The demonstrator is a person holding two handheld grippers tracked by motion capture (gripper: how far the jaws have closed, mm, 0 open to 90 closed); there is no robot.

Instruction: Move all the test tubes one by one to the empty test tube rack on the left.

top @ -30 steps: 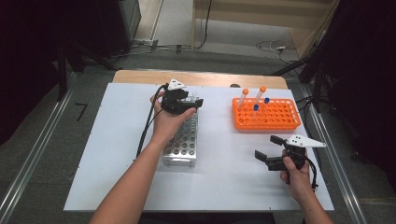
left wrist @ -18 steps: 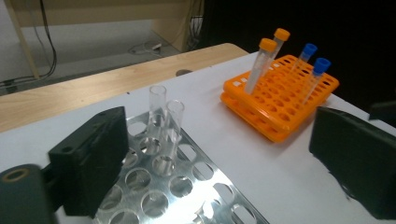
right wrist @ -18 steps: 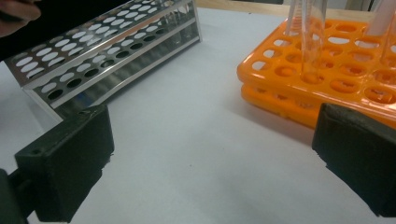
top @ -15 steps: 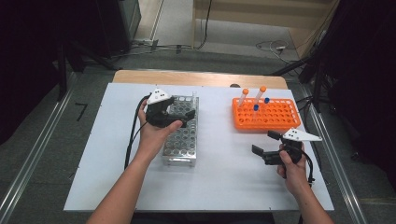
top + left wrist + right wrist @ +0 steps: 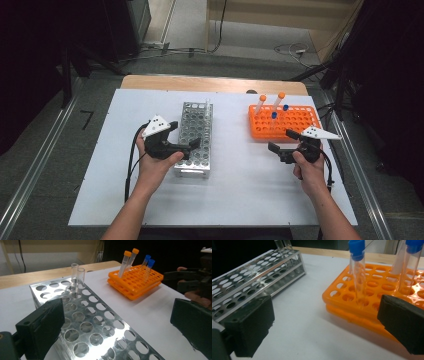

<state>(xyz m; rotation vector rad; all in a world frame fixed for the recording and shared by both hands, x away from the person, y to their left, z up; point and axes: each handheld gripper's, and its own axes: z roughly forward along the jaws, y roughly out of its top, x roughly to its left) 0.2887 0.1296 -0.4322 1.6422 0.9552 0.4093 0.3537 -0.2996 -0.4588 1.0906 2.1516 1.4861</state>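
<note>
A shiny metal rack (image 5: 199, 120) lies mid-table with two clear uncapped tubes (image 5: 207, 106) upright at its far end, seen as clear tubes (image 5: 77, 277) in the left gripper view. My left gripper (image 5: 185, 134) hovers at the rack's near left edge. Its jaws have just been opening and stand open (image 5: 117, 327), with nothing held between them. The orange rack (image 5: 300, 125) holds two orange-capped tubes (image 5: 262, 98) and two blue-capped tubes (image 5: 285, 107). My right gripper (image 5: 282, 141) is open just in front of it, facing a blue-capped tube (image 5: 358, 272) past its jaws (image 5: 325, 325).
Both racks stand on a white board (image 5: 240, 190) on the table, with a wooden strip (image 5: 210, 83) along the far edge. The board's near half is bare between my two hands. Metal rails (image 5: 30, 190) run beside the table on the floor.
My left gripper drew back from the metal rack's far end to its near left side and opened, leaving a clear tube standing there. My right gripper edged towards the orange rack.
</note>
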